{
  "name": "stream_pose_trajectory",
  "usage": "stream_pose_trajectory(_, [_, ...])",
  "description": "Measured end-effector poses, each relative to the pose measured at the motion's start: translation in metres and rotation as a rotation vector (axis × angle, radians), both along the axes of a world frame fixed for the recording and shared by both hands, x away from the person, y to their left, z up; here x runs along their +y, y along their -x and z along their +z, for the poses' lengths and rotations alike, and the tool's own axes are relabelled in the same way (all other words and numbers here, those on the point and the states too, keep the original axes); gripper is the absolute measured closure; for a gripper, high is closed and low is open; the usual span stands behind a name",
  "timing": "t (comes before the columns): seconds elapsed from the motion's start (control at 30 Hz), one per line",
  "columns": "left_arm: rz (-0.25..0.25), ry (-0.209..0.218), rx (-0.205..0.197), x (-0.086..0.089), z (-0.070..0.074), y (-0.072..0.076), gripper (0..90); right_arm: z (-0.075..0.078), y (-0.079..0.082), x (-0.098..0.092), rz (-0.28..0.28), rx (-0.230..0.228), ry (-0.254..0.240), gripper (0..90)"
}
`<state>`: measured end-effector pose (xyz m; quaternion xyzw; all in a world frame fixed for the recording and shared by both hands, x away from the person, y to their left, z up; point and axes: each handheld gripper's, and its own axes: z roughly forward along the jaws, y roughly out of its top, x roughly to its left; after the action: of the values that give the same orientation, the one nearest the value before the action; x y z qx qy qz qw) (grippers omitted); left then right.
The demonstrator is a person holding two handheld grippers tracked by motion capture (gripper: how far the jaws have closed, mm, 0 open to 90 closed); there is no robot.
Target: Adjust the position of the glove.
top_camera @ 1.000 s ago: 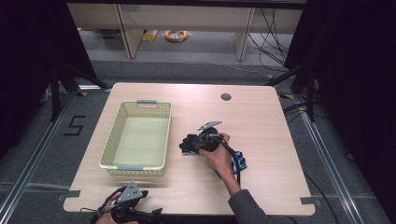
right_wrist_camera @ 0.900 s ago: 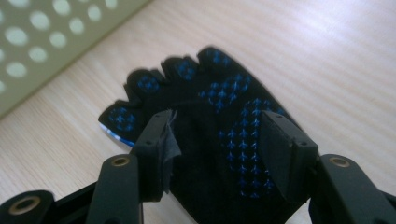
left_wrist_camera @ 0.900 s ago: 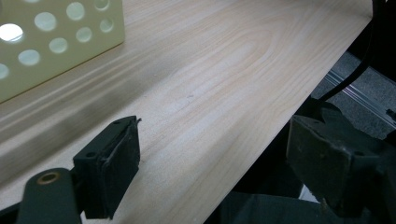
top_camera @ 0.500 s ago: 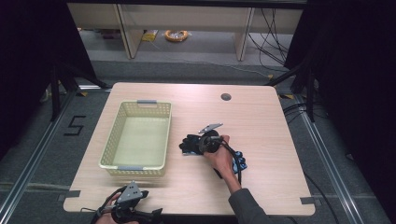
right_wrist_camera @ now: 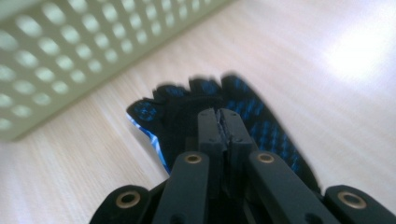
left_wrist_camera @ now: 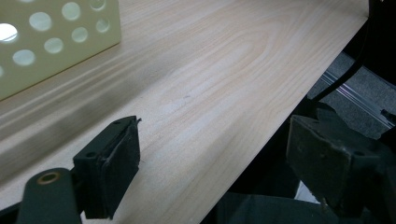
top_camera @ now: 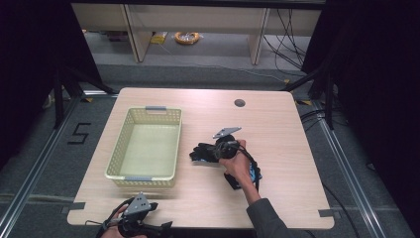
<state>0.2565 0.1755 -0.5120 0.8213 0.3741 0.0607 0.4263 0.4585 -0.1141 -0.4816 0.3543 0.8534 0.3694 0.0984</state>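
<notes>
A black glove with blue dots (top_camera: 199, 151) lies on the wooden table just right of the yellow basket (top_camera: 144, 176). My right gripper (top_camera: 208, 150) points left onto it. In the right gripper view the jaws (right_wrist_camera: 220, 116) have just been closing and now press together on the glove (right_wrist_camera: 266, 128), pinching its fabric. My left gripper (top_camera: 161, 228) rests at the table's front edge below the basket. Its pads (left_wrist_camera: 114, 161) stand wide apart over bare wood with nothing between them.
The perforated basket wall (left_wrist_camera: 56, 42) is close to the left gripper's far left. A second black and blue piece (top_camera: 246, 179) lies under the right forearm. A round cable hole (top_camera: 239, 103) sits near the table's back edge. The table drops off at the right (left_wrist_camera: 299, 70).
The right hand has barely shifted and stays over the glove. The left gripper is where it was.
</notes>
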Motion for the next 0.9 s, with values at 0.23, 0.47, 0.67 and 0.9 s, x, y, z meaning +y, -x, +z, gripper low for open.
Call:
stream_pose_trajectory(0.23, [0.01, 0.004, 0.008, 0.0, 0.0, 0.0, 17.1, 0.03, 0.006, -0.01, 0.043, -0.047, -0.082, 88.7])
stream_pose_trajectory(0.47, [0.0, -0.015, -0.002, 0.003, 0.002, -0.001, 17.1, 0.055, 0.023, -0.012, 0.128, -0.113, -0.14, 88.7])
stream_pose_trajectory(0.67, [0.006, 0.001, -0.002, 0.004, 0.002, -0.001, 17.1, 0.062, 0.054, -0.012, 0.201, -0.076, -0.174, 88.7])
stream_pose_trajectory(0.9, [0.018, 0.011, -0.015, 0.003, 0.002, -0.001, 17.1, 0.055, 0.074, -0.018, 0.25, -0.059, -0.19, 88.7])
